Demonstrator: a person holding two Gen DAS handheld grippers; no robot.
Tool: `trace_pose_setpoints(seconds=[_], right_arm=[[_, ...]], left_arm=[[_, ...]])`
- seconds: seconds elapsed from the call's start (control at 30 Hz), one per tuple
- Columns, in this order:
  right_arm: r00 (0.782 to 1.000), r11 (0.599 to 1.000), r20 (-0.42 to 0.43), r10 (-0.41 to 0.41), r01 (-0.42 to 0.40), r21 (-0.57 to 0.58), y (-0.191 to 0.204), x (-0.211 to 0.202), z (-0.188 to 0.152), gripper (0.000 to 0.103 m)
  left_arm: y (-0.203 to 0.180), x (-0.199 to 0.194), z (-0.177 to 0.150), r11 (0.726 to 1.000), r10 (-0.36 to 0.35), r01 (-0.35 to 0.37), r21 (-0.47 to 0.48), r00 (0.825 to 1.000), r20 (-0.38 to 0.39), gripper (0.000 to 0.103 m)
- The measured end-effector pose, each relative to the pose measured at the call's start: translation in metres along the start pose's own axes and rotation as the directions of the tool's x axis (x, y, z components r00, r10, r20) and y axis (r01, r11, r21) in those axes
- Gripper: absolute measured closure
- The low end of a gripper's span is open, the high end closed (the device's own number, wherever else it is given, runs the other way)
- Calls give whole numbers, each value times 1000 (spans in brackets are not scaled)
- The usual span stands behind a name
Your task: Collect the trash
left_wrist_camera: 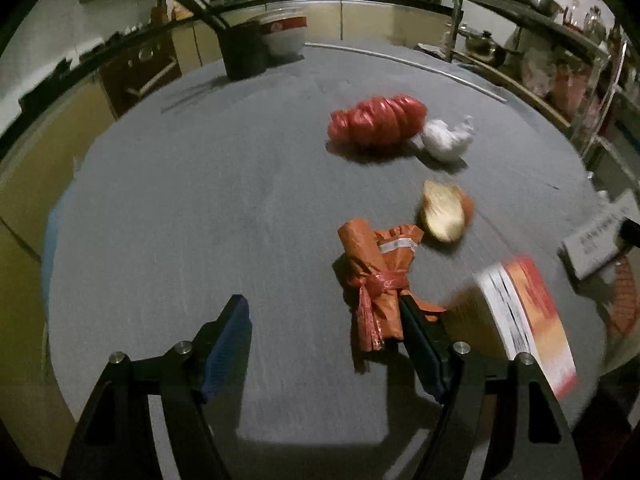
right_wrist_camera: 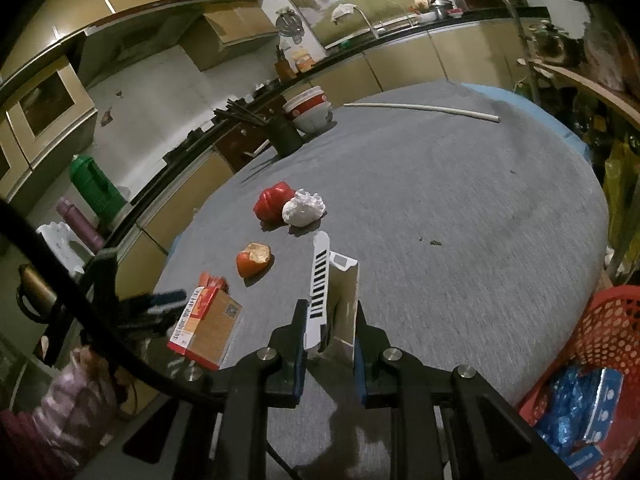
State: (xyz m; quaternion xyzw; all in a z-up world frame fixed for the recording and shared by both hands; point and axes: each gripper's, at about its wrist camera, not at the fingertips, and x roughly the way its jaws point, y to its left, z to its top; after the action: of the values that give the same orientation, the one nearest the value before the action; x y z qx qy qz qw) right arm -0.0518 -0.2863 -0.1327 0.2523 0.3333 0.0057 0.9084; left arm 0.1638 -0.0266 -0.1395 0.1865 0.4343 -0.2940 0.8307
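On the round grey table [left_wrist_camera: 200, 200] lie a tied orange wrapper bundle [left_wrist_camera: 374, 276], a half-eaten orange fruit [left_wrist_camera: 446, 210], a crumpled red bag [left_wrist_camera: 376, 124], a white paper wad [left_wrist_camera: 448, 138] and an orange-and-white box [left_wrist_camera: 524, 316]. My left gripper [left_wrist_camera: 326, 344] is open low over the table, its right finger beside the bundle. My right gripper [right_wrist_camera: 330, 340] is shut on a white carton [right_wrist_camera: 338, 300] with a black barcode flap, above the table. The fruit [right_wrist_camera: 253, 260], red bag [right_wrist_camera: 274, 202], wad [right_wrist_camera: 303, 209] and box [right_wrist_camera: 208, 326] also show in the right wrist view.
A red perforated basket [right_wrist_camera: 600, 332] with blue packaging stands at the table's right edge. A black pot [left_wrist_camera: 242, 54], stacked bowls [right_wrist_camera: 310, 110] and a white rod [right_wrist_camera: 424, 109] sit at the far side. Counters and metal shelves [left_wrist_camera: 540, 40] surround the table.
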Motion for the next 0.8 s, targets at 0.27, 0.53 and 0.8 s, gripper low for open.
trace_pose_setpoints(seconds=[0.27,0.53,0.8], right_arm=[[1000,1000,-8,-2,2,-7,3,-1,0,83],[997,999,-63,44,-43,13,4,4,-5,82],[999,998,-47,23,-21,53,-7,-12,-6,82]], left_arm=[[3,-43,12,995,31,-23,-101,997,77,26],[-45,-74,-8,989,-101,107,-100,993,60,26],[-73,-44,-13,973,-132,121,-194,990,-46,23]])
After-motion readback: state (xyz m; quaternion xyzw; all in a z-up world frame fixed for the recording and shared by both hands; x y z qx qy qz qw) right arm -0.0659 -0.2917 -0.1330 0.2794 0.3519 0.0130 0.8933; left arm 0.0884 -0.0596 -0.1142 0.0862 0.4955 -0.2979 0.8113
